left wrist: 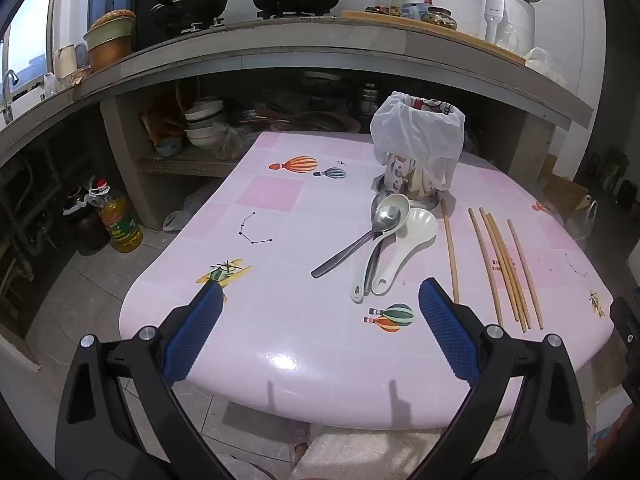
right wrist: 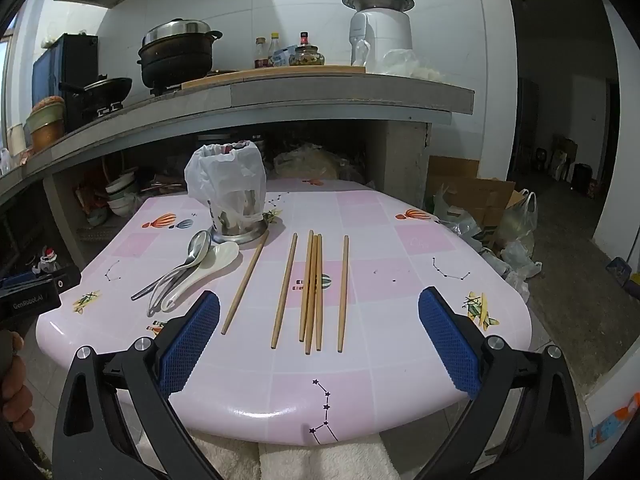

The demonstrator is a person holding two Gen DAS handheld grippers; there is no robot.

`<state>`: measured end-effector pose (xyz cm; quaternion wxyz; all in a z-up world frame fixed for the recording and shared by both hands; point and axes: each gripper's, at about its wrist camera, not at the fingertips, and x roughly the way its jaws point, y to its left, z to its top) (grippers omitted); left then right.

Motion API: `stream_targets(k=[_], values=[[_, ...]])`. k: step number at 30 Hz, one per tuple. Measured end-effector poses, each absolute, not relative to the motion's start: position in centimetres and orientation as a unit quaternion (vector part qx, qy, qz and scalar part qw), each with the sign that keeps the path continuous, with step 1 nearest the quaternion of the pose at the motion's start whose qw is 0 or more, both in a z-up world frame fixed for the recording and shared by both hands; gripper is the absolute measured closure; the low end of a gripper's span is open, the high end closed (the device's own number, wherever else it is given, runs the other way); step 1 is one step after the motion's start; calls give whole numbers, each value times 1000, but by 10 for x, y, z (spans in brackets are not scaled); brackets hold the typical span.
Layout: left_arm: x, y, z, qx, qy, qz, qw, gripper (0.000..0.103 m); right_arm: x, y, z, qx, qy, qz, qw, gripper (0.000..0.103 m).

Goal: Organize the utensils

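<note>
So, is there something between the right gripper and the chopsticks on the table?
Nothing visible. The right gripper is open above the near table edge, and the chopsticks lie loose directly ahead of it on bare surface.

both wrist views look down across the near table (left wrist: 280, 360) edge, sharing its top.

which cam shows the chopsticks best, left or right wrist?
Right wrist. All six chopsticks lie centered between the open fingers, full length visible on the pink table. The left wrist view shows the same chopsticks pushed toward its right side, more distorted, with the leftmost one's near end hidden behind a finger.
</note>
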<state>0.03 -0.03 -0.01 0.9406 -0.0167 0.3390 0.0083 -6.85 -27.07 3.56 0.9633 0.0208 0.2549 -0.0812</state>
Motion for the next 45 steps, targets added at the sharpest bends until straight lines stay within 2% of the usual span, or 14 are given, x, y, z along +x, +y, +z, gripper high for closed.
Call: stream_targets(k=[45], values=[[2, -2, -6, -17, 336, 7, 942, 8, -69, -273, 37, 23, 256, -81, 963, 6]])
